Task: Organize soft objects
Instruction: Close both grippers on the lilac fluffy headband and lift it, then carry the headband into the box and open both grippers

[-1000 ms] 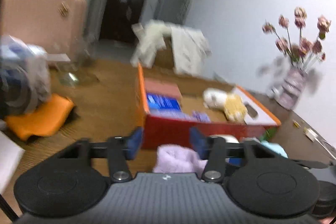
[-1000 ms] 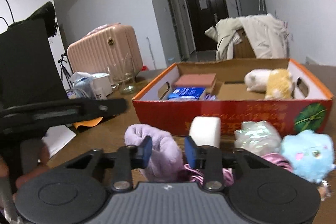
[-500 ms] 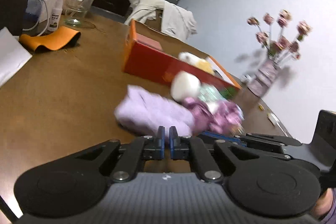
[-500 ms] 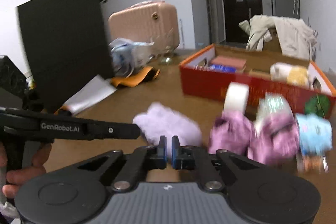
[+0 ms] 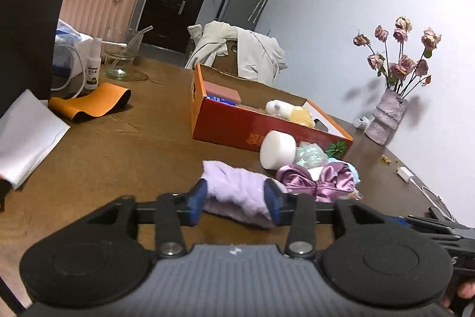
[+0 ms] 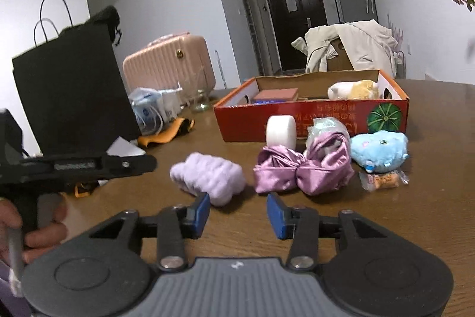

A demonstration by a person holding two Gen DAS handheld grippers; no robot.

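Observation:
A fluffy lilac cloth [image 5: 234,192] [image 6: 209,178] lies on the brown table. My left gripper [image 5: 236,201] is open with its blue pads on either side of the cloth, not squeezing it. My right gripper [image 6: 237,213] is open and empty, just short of the cloth and of a purple satin bow [image 6: 302,171] [image 5: 317,180]. A white foam roll [image 6: 280,131] [image 5: 277,149], a shiny wrapped bundle [image 6: 326,127] and a blue plush [image 6: 380,149] lie in front of the orange box [image 6: 311,124] [image 5: 237,121], which holds a white-and-yellow plush [image 6: 353,89].
A black paper bag [image 6: 71,88], an orange strip [image 5: 89,104], white paper [image 5: 26,135], a spray bottle [image 5: 93,69] and a glass bowl [image 5: 121,55] stand at the left. A vase of dried roses [image 5: 386,115] is at the right. A small snack packet [image 6: 383,180] lies by the blue plush.
Both grippers were shut half a second ago and are open now. The left gripper has moved forward so its pads flank the lilac cloth. The right view has drawn back slightly.

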